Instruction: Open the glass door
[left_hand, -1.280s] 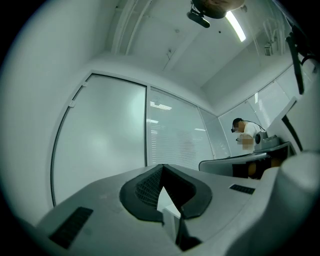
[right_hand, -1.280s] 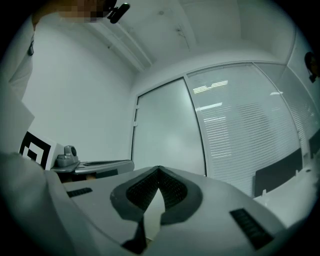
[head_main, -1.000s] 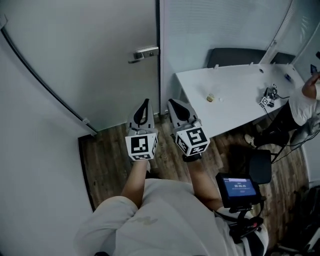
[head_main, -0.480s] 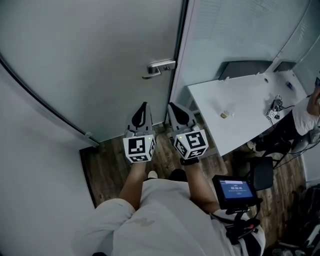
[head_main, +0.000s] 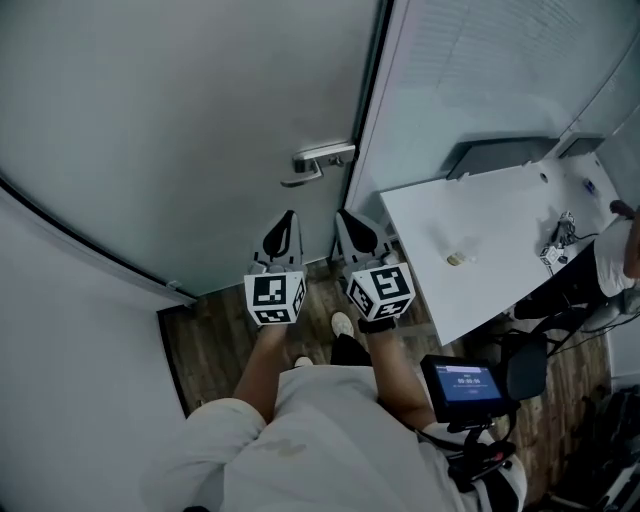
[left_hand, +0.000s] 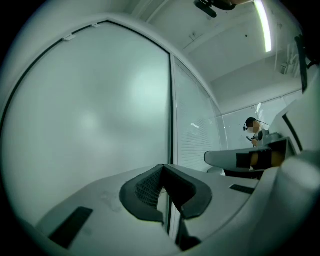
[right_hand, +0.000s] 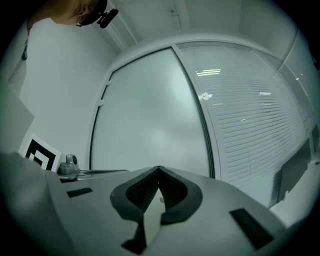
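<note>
floor: wood planks (head_main: 215, 340), my shoe (head_main: 342, 325) on it | white table (head_main: 500, 215) at my 2 o'clock | on it: small pale lump (head_main: 455, 259), cable tangle (head_main: 556, 250) at lump's 3 o'clock

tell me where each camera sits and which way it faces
Head view: on the head, steeply down at left gripper, right gripper, forearms, door handle.
Left gripper view: on that gripper, level along its shut jaws at the glass door.
Right gripper view: same, with blinds at right.
Both gripper views share the door's dark edge.
</note>
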